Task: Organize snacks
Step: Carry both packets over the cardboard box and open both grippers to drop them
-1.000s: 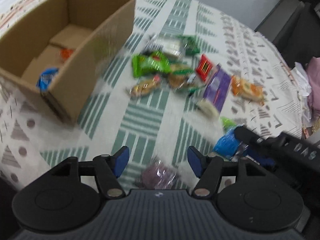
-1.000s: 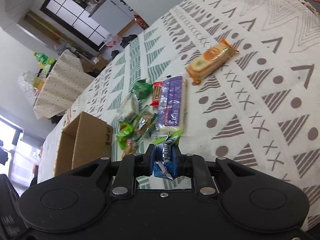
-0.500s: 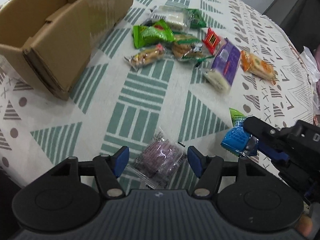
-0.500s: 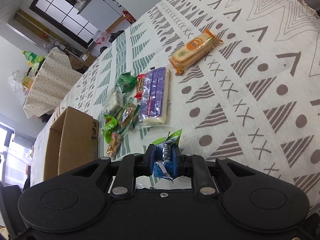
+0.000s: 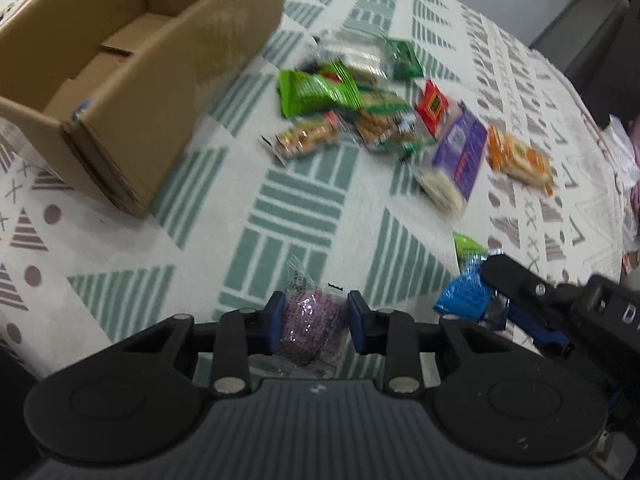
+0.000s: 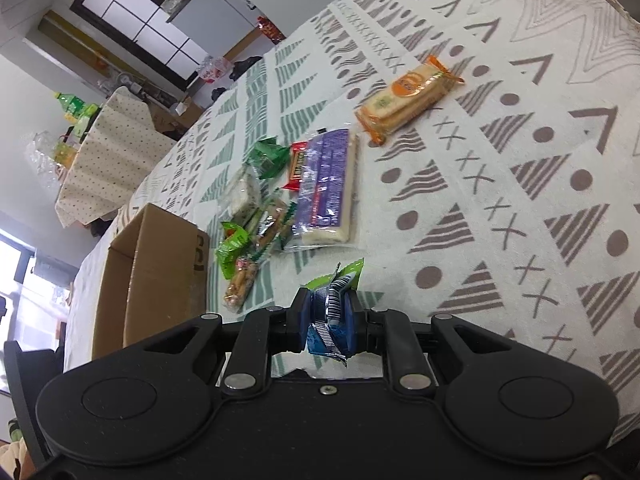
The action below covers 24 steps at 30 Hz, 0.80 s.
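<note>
Since a second ago the left gripper (image 5: 314, 326) has dropped over the purple clear-wrapped snack packet (image 5: 311, 322), lower centre, and its jaws are closing, pads touching the wrapper. Upper left, the open brown cardboard box (image 5: 132, 92) sits past bare patterned tablecloth (image 5: 224, 248). Lower right, the right gripper (image 6: 326, 322) stays clenched on a blue-and-green foil packet (image 5: 466, 294).

Gridded window (image 6: 132, 20), dotted-cloth side table (image 6: 108, 152)
</note>
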Tool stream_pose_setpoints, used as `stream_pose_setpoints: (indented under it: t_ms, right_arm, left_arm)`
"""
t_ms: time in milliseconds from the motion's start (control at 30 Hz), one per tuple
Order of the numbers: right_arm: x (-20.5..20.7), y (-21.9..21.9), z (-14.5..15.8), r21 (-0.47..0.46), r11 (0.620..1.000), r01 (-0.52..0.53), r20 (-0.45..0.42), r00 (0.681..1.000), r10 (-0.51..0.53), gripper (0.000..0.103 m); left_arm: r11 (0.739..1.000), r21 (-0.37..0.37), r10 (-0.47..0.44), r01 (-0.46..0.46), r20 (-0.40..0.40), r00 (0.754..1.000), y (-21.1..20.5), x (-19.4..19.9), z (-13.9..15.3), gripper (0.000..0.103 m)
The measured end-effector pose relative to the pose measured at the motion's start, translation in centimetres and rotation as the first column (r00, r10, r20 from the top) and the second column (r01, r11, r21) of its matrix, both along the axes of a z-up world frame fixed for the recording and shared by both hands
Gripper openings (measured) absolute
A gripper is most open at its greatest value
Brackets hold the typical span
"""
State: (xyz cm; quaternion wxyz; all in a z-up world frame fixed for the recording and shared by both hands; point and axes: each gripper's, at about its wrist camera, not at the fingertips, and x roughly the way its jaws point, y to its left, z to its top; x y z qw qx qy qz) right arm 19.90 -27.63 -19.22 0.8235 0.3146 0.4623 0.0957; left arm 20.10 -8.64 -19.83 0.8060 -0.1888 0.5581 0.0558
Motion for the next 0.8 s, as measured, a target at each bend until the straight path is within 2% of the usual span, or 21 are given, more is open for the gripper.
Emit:
stream_pose_setpoints:
  t_ms: [433,800]
  right_arm:
    - [0.1,1.7,2.4,0.062,0.996,-0.067,0.128,0.99,0.059,0.018]
    - [0.0,3.8,5.0,0.082,0.991,-0.108,0.25,0.964,0.085,0.018]
  left_arm:
    - [0.999,0.005,0.045,-0.046,0.125,0.991,2.9,0.5,5.3,0.032]
    - [0.997,-0.013,0.083,-0.082,0.236,0.968,5.9,-0.1,9.6,0.032]
